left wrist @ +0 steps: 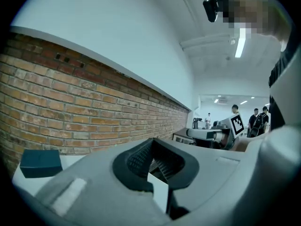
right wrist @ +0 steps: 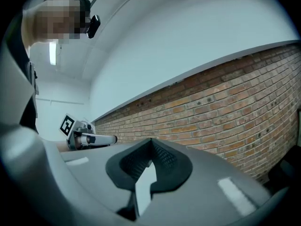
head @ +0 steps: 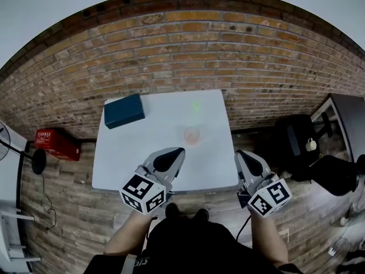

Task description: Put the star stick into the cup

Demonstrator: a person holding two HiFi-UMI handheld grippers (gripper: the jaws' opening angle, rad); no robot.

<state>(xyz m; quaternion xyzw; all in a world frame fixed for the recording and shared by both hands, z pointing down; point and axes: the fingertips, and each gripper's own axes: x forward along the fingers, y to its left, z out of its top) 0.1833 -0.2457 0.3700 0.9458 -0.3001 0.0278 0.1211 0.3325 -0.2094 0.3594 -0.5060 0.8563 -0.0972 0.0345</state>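
Note:
A pale pink see-through cup [head: 191,135] stands near the middle of the white table [head: 125,158]. Behind it, a faint green star stick [head: 196,105] lies on the tabletop. My left gripper [head: 178,151] hovers over the table's front edge, its tip a little short of the cup and to its left. Its jaws meet with nothing between them [left wrist: 153,147]. At the table's front right corner my right gripper [head: 239,153] is also shut and empty [right wrist: 151,145]. Both gripper views point up at the brick wall, so neither shows the cup or the stick.
A dark blue box [head: 124,111] sits on the table's back left corner and shows low on the left as a blue box [left wrist: 40,163]. A red case [head: 57,143] lies on the floor to the left. At the right stands a black chair [head: 296,138]. Behind the table is a brick wall [head: 182,56].

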